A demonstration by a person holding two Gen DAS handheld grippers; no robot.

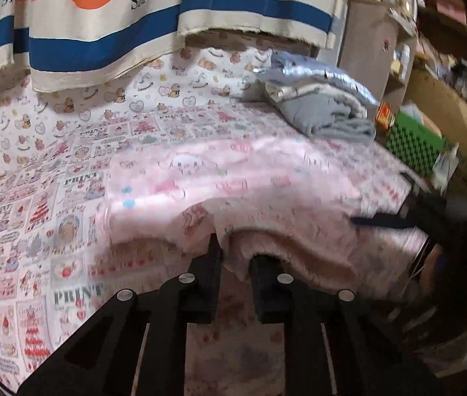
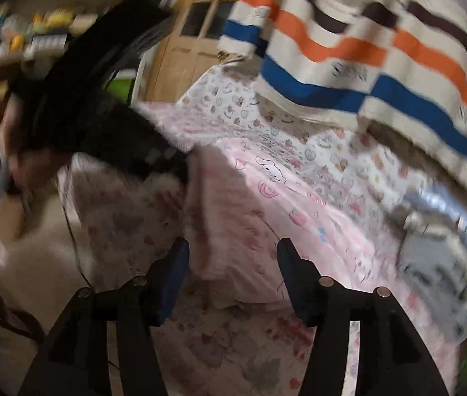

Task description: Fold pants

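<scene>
A bed covered in a printed sheet fills both views, with a striped curtain in orange, blue and cream hanging over its far edge. Spread across the near half of the bed lie the pink printed pants, their near hem bunched into a raised fold close to the bed's near edge. At the far right corner of the bed sits a stack of folded clothes (grey and pale blue, the top piece shiny). The left hand-held gripper has its fingers drawn close together, pinching the raised fold of the pants between them. The right hand-held gripper hangs with its fingers spread apart over the near edge of the pants; the pads press on nothing. Both views are blurred.
</scene>
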